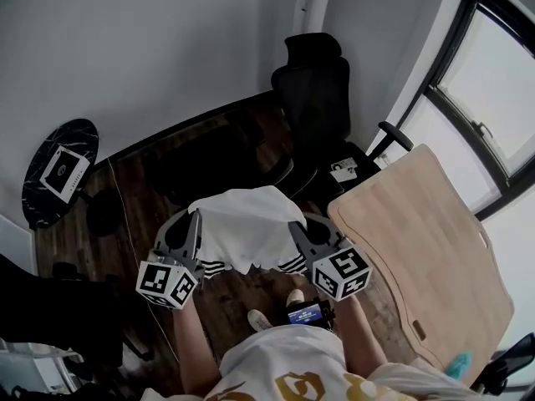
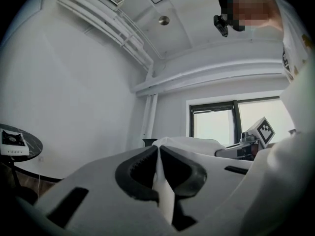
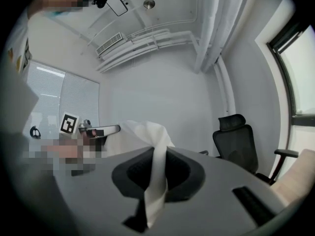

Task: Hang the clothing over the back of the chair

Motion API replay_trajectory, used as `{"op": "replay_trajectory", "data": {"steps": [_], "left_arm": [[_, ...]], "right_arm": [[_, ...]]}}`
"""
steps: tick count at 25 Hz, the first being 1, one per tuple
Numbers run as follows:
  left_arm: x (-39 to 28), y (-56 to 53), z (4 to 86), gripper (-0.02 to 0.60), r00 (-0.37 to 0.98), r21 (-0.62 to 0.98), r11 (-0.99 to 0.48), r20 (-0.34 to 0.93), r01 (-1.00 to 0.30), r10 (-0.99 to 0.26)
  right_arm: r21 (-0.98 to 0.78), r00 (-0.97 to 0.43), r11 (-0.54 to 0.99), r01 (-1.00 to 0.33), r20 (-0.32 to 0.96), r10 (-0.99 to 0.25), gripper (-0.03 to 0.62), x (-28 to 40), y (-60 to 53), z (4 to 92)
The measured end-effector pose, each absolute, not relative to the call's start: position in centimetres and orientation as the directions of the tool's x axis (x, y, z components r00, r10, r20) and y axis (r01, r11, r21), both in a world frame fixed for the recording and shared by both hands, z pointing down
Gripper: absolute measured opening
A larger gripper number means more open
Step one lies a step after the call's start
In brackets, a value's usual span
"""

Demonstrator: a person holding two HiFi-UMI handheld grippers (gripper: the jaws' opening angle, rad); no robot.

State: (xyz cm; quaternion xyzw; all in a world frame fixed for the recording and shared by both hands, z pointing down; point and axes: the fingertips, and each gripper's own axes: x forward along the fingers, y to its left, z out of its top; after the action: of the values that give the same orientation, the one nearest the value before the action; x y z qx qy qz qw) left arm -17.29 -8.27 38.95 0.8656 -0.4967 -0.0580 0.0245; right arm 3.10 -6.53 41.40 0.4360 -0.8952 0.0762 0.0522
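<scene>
A white garment [image 1: 247, 224] with dark stripes along its hem hangs stretched between my two grippers, above the dark floor. My left gripper [image 1: 198, 214] is shut on the garment's left edge, and white cloth [image 2: 161, 181] is pinched between its jaws. My right gripper [image 1: 293, 225] is shut on the right edge, with a fold of cloth [image 3: 156, 181] running down through its jaws. The black office chair [image 1: 317, 107] stands beyond the garment, near the wall, with its high back [image 3: 237, 140] facing me. The garment is apart from the chair.
A light wooden table [image 1: 426, 257] fills the right side, close to my right gripper. A round dark side table [image 1: 38, 182] with a white box [image 1: 64, 171] stands at the left. Windows [image 1: 493, 98] line the right wall. The person's shoes [image 1: 261, 317] show below.
</scene>
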Motion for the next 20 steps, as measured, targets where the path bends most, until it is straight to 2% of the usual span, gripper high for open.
{"op": "replay_trajectory", "data": {"steps": [5, 12, 20], "left_arm": [[-17.1, -9.4, 38.2, 0.029, 0.514, 0.110, -0.523, -0.096, -0.846, -0.852], [-16.4, -11.2, 38.7, 0.029, 0.530, 0.102, -0.536, -0.084, -0.838, -0.844], [-16.6, -12.5, 37.8, 0.029, 0.548, 0.107, -0.557, -0.101, -0.824, -0.830]], "right_arm": [[-0.165, -0.641, 0.622, -0.765, 0.108, -0.760, 0.032, 3.4, -7.3, 40.2], [-0.171, -0.623, 0.602, -0.780, 0.122, -0.773, 0.032, 4.0, -9.2, 41.3], [-0.180, -0.624, 0.604, -0.777, 0.084, -0.777, 0.032, 3.8, -10.5, 39.9]]}}
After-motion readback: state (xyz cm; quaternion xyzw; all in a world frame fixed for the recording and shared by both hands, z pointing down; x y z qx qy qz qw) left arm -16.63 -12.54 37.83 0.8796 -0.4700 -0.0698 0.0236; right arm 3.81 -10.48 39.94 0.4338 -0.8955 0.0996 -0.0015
